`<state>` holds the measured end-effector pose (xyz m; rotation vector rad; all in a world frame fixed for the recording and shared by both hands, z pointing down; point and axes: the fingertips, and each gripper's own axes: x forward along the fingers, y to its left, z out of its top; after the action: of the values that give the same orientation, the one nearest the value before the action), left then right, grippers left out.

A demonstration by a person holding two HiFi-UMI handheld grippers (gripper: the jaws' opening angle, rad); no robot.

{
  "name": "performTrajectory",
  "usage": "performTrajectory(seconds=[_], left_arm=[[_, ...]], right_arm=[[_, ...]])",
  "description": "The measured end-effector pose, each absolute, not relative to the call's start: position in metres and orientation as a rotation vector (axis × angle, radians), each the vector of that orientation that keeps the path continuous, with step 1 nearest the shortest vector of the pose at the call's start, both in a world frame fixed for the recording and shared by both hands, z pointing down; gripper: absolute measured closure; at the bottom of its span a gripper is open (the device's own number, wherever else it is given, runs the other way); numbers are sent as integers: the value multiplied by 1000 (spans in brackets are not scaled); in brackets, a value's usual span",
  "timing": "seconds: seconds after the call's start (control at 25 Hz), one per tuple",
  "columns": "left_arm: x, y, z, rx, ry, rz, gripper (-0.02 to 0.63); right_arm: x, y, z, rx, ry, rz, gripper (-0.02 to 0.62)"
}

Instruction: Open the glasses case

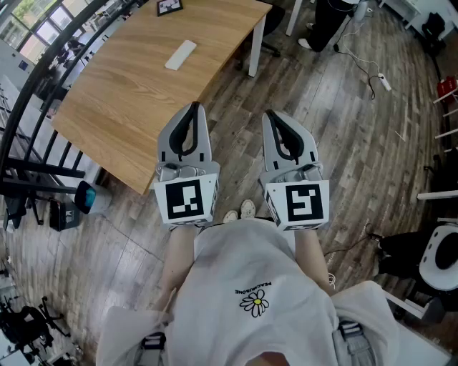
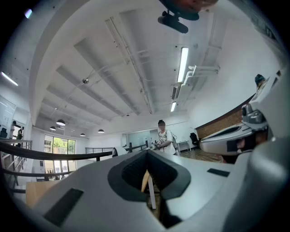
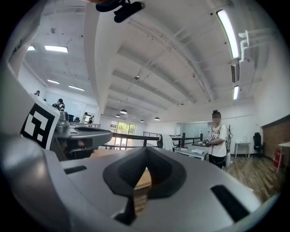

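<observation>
A white oblong glasses case (image 1: 180, 55) lies shut on the wooden table (image 1: 136, 93), towards its far side. My left gripper (image 1: 193, 109) is held level at the table's near right corner, well short of the case, with its jaws shut and empty. My right gripper (image 1: 270, 114) hangs beside it over the plank floor, also shut with nothing in it. In the left gripper view the left gripper (image 2: 146, 152) shows its jaws meeting, with a table edge beyond. The right gripper (image 3: 146, 150) looks the same in the right gripper view.
A black marker card (image 1: 169, 6) lies at the table's far edge. A white table leg (image 1: 254, 51) stands to the right. A dark railing (image 1: 43, 68) runs along the left. Cables (image 1: 372, 75) trail across the floor. A person (image 3: 217, 138) stands far off by desks.
</observation>
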<state>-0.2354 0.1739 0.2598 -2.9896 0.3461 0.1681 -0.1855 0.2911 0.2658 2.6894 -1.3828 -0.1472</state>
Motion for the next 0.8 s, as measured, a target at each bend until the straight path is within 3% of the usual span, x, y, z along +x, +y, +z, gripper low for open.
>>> performTrajectory(seconds=[0.8], left_arm=[[-220,174,275,-2976,421,152,589]], right_arm=[[-167,304,293,2690,-1523,-75,589]])
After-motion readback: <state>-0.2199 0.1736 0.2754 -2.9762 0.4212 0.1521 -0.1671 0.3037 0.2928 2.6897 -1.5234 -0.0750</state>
